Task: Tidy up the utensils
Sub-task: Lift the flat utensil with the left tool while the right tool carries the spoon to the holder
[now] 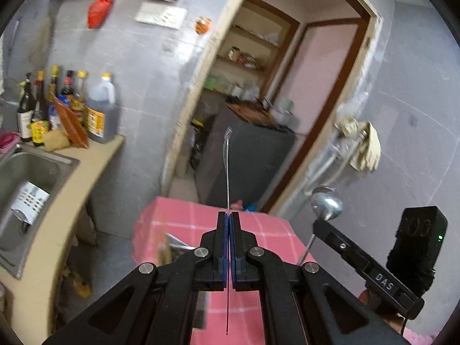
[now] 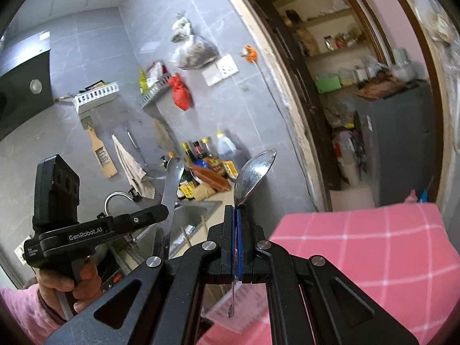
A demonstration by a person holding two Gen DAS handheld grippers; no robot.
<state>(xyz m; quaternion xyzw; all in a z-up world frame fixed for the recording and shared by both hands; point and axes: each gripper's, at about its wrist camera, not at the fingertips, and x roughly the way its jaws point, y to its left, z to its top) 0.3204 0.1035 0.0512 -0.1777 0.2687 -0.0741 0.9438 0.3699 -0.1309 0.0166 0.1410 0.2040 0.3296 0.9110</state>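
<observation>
My left gripper (image 1: 229, 215) is clamped on a flat utensil (image 1: 227, 169), seen edge-on and held up, high over the pink table (image 1: 267, 230). My right gripper (image 2: 236, 208) pinches a spoon (image 2: 253, 172) low on its handle, bowl up. Both grips look thin. A tilt or bump between the two, which are near each other, could twist either one loose and drop it to the floor.

Both the left claw (image 1: 229, 215) and right claw (image 2: 237, 208) are clamped tight, raised and pointing forward.
</observation>
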